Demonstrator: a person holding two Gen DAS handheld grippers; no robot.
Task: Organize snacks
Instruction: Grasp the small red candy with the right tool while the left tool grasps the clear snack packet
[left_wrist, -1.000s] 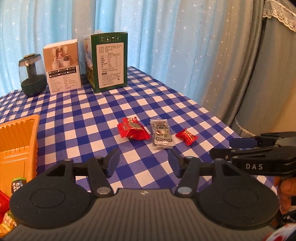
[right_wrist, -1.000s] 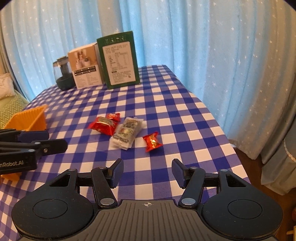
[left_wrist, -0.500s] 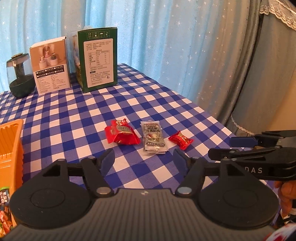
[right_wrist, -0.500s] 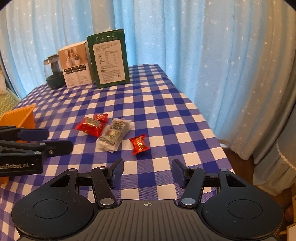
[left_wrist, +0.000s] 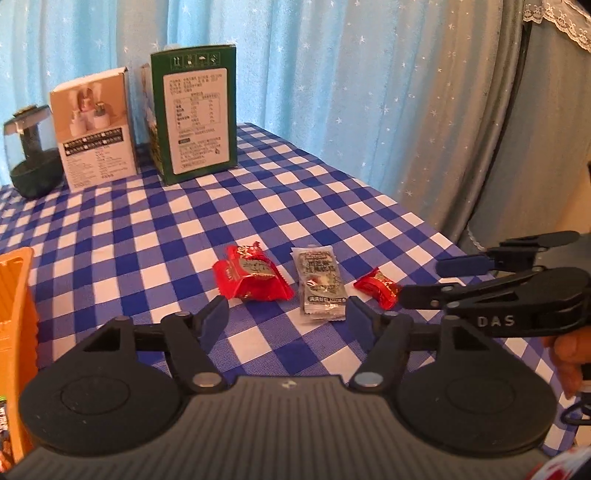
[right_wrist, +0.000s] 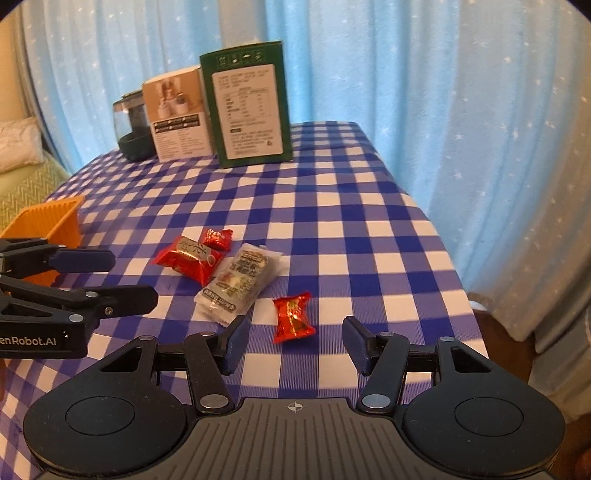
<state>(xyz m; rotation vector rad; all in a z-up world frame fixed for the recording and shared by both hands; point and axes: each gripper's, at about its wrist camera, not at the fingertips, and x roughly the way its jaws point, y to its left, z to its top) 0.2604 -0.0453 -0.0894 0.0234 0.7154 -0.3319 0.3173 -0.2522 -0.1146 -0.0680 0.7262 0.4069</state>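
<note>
Centrally on the checked tabletop (left_wrist: 147, 236): four loose snacks, counted from the right wrist view. One large red packet (right_wrist: 188, 258), glossy, with a pale printed label. One small red candy (right_wrist: 216, 238) touching its far edge. One clear-and-silver sachet (right_wrist: 240, 284) with dark print, just right of the large red packet, overlapping its corner. One small red twist-wrapped candy (right_wrist: 293, 317), crinkled foil, gold print, right of the sachet and apart from it.

Left of the red packet, well apart: one orange basket (right_wrist: 48, 221), ribbed wall, more snacks inside but only partly seen. Behind the packet, at the tabletop's far edge: two upright boxes, one green (right_wrist: 247, 107), one tan-and-white (right_wrist: 177, 118); one dark glass jar (right_wrist: 131, 125).

Left claw (left_wrist: 288, 319): jaws closing, nothing between them, hovering just short of the sachet. Right claw (right_wrist: 291, 345): released, empty, the twist-wrapped candy just ahead of its gap.
</note>
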